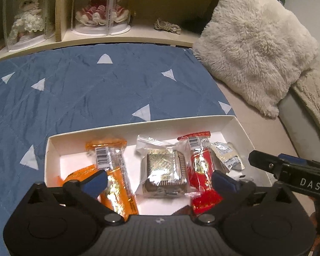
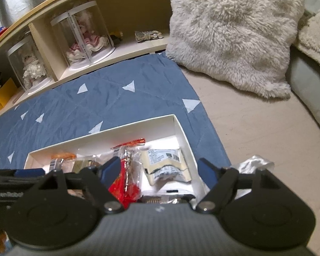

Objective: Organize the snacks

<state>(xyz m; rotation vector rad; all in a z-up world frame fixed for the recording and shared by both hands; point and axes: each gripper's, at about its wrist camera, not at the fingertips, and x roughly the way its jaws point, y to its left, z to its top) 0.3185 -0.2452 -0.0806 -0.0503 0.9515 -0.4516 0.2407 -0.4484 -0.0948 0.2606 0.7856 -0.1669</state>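
Observation:
A shallow white box (image 1: 138, 125) lies on a blue quilt. Inside it are an orange packet (image 1: 115, 170), a square silver-wrapped snack (image 1: 166, 170), a red packet (image 1: 202, 166) and a pale yellow packet (image 1: 226, 153). My left gripper (image 1: 160, 181) hangs open over the box, its blue pads either side of the silver snack and touching nothing. My right gripper (image 2: 160, 168) is open too, above the box's right end, where the pale packet (image 2: 166, 164) and red packet (image 2: 128, 170) lie. A crumpled silver wrapper (image 2: 253, 163) sits outside the box wall (image 2: 181, 132).
The blue quilt (image 1: 85, 89) with white triangles spreads left and beyond the box. A fluffy cream pillow (image 1: 251, 42) leans at the right. Behind runs a low shelf (image 1: 128, 36) holding dolls in clear cases (image 1: 102, 8). Beige bedding (image 2: 256, 123) lies right of the quilt.

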